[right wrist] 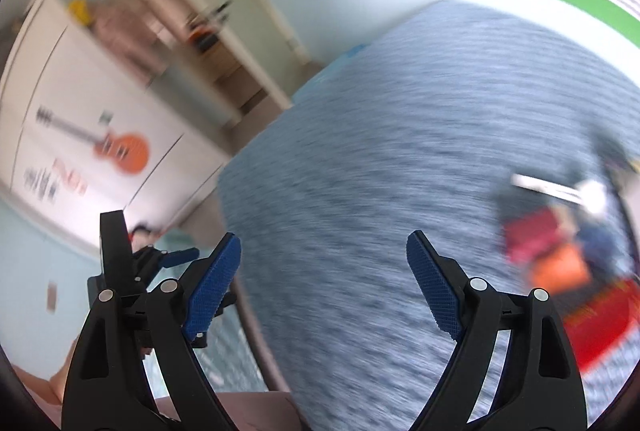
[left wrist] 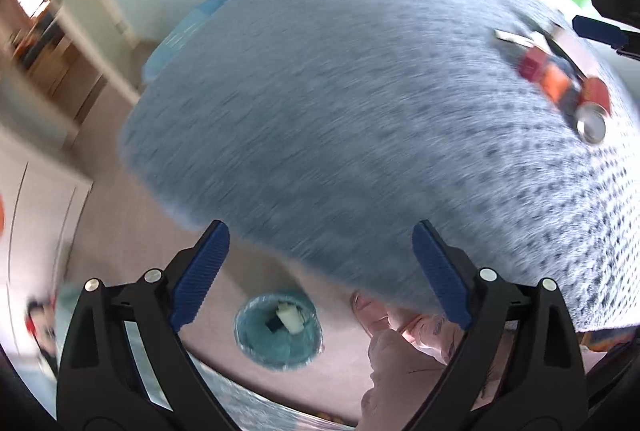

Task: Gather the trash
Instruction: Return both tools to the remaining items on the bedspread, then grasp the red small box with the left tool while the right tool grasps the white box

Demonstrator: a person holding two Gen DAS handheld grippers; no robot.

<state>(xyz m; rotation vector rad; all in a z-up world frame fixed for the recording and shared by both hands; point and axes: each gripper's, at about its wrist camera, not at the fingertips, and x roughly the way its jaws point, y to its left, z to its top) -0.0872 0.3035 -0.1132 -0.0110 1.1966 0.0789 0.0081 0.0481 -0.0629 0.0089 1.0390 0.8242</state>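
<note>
A small bin (left wrist: 279,329) lined with a blue bag stands on the floor beside the bed; a white scrap and a dark piece lie inside it. My left gripper (left wrist: 320,273) is open and empty, above the bin and the bed's edge. A blurred pile of trash lies on the bed at the right: a red can (left wrist: 594,111), orange and red wrappers (left wrist: 550,79) and a white strip (left wrist: 510,37). The pile shows in the right wrist view too (right wrist: 560,255). My right gripper (right wrist: 324,283) is open and empty over the bed, left of the pile.
The bed has a blue-grey patterned cover (left wrist: 340,91). A wardrobe with a guitar sticker (right wrist: 120,147) and shelves (right wrist: 208,43) stand along the wall. My left gripper appears at the lower left of the right wrist view (right wrist: 168,263). A bare foot (left wrist: 404,327) rests near the bin.
</note>
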